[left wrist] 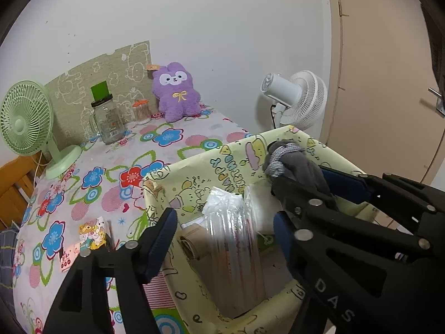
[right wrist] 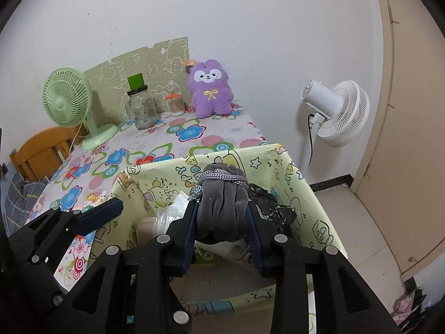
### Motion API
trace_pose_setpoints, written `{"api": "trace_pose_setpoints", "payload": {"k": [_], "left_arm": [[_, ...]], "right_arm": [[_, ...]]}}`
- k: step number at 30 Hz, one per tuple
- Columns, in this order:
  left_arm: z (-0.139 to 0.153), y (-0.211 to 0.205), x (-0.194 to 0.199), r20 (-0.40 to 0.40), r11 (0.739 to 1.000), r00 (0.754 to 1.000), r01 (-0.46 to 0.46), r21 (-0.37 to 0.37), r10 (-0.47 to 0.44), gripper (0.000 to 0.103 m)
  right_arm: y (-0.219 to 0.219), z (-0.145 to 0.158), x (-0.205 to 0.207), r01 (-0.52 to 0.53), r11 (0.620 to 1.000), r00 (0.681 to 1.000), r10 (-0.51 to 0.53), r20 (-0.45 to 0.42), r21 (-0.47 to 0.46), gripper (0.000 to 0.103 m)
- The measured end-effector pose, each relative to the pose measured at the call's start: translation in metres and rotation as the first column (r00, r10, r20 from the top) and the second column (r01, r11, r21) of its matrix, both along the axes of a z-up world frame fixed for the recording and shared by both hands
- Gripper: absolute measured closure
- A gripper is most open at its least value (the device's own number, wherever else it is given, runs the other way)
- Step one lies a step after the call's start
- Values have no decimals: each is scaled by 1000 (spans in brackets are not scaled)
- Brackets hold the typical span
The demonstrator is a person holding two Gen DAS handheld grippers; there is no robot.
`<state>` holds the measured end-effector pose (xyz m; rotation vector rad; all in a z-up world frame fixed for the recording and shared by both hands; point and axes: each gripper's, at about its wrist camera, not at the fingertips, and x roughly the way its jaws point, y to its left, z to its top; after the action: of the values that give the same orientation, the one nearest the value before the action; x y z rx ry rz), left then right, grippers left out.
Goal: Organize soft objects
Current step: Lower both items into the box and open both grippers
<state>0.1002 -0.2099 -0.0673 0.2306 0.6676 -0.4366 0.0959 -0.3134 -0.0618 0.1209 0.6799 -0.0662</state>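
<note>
The rolled bundle (right wrist: 222, 211) is grey velvety cloth, bound with woven grey-white cord. The storage box (right wrist: 314, 203) is lined with matt printed paper. Inside it, a clear glossy plastic pack (left wrist: 236, 245). The right tool (right wrist: 222, 222) is matt black plastic with metal rivets and blue pads. The table (left wrist: 172, 139) carries a smooth floral cloth. The plush toy (left wrist: 176, 91) is fuzzy purple fabric.

A green desk fan (right wrist: 66, 96) stands at the left on the flowered tablecloth (right wrist: 178, 136). Beside it are a glass jar (right wrist: 141, 110) with a green lid and a small container of cotton swabs (right wrist: 175, 105). A white floor fan (right wrist: 336, 111) stands on the floor near the beige door (right wrist: 411, 139).
</note>
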Motion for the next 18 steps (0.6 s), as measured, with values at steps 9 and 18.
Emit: {"api": "trace_pose_setpoints", "payload": {"k": [9, 18], "left_arm": [[6, 4, -12, 16, 1000, 1000, 8, -12, -8, 15], [13, 19, -17, 19, 999, 999, -35, -32, 35, 9]], "right_arm": [[5, 7, -10, 26, 999, 999, -25, 28, -33, 35], [15, 16, -20, 37, 998, 998, -35, 48, -56, 18]]}}
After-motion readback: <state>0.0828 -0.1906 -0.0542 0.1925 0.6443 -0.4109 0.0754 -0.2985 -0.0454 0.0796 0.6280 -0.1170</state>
